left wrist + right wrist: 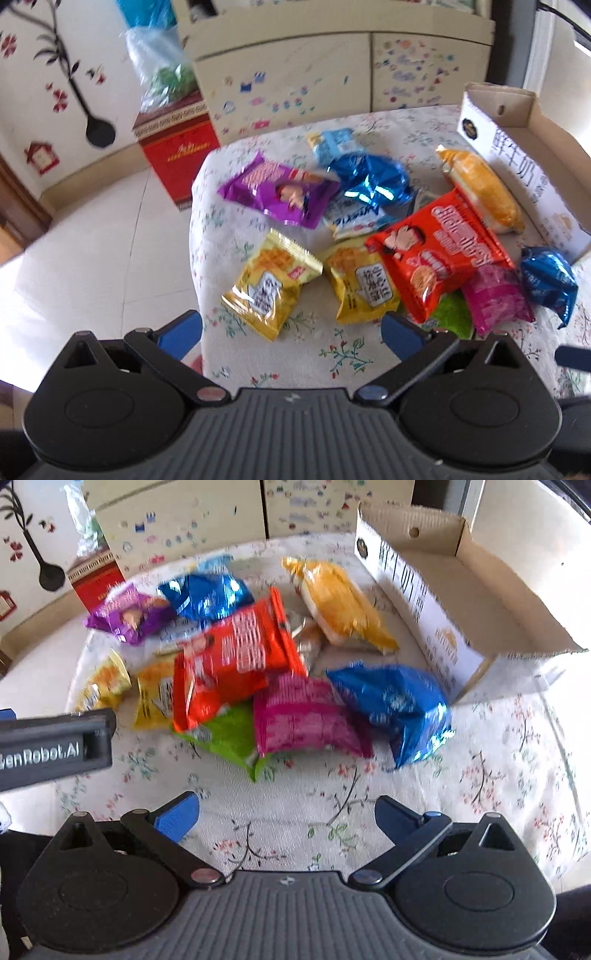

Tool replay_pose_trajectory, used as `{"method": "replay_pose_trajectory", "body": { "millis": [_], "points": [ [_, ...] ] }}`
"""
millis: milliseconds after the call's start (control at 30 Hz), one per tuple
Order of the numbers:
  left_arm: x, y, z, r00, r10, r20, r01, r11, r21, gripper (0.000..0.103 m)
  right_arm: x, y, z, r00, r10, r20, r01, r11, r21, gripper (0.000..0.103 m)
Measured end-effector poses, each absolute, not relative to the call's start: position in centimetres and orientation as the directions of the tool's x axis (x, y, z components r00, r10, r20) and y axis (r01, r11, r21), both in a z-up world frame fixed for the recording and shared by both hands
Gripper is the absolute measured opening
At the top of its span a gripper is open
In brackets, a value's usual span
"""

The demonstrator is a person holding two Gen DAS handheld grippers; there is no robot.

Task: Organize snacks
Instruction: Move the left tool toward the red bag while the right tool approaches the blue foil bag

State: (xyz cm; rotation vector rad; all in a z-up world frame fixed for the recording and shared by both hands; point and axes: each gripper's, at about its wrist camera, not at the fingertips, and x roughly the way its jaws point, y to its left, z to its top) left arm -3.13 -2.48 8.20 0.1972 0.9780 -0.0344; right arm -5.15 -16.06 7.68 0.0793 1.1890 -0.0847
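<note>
Both fingers [177,818] short of snack packets [236,657]

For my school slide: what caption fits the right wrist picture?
Open right gripper faces snack packets beside an empty cardboard box.

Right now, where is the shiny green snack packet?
In the right wrist view, the shiny green snack packet lies mid-table, tucked under the red crinkly packet and beside the pink packet.

Snack packets on bench: two yellow [263,288] [360,284], two blue foil [371,181] [550,280], one purple [277,190], red [439,254], orange [480,188], pink [495,295], green [452,312]. One cardboard box [491,602]. Two tools [291,334] [286,818].
</note>
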Motion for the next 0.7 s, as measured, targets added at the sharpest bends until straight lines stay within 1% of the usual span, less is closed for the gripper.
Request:
{"method": "replay_pose_trajectory", "body": {
  "millis": [100,167,267,467,700],
  "points": [
    [-2.8,-2.5,9.4,0.575,0.05,-0.816,0.153,0.974,0.168,0.102,-4.6,-17.4,8.0,0.366,-0.017,-0.93,0.15,0.988,0.041,0.103],
    [-2.4,-2.5,10.1,0.58,0.051,-0.813,0.168,0.969,0.18,0.102,-4.2,-17.8,8.1,0.386,-0.038,-0.922,0.174,0.984,0.032,0.103],
    [-1.8,-2.6,10.9,0.584,0.043,-0.81,0.186,0.965,0.186,0.102,-3.5,-17.9,9.1,0.433,-0.09,-0.897,0.17,0.985,-0.017,0.103],
    [-0.2,-3.6,11.2,0.591,0.05,-0.805,0.203,0.957,0.208,0.102,-1.5,-17.1,10.3,0.474,-0.162,-0.866,0.117,0.986,-0.12,0.103],
    [1.1,-3.6,10.0,0.568,0.057,-0.821,0.186,0.963,0.195,0.102,-0.6,-18.0,9.1,0.455,-0.128,-0.881,0.127,0.989,-0.078,0.103]
  ]
}}
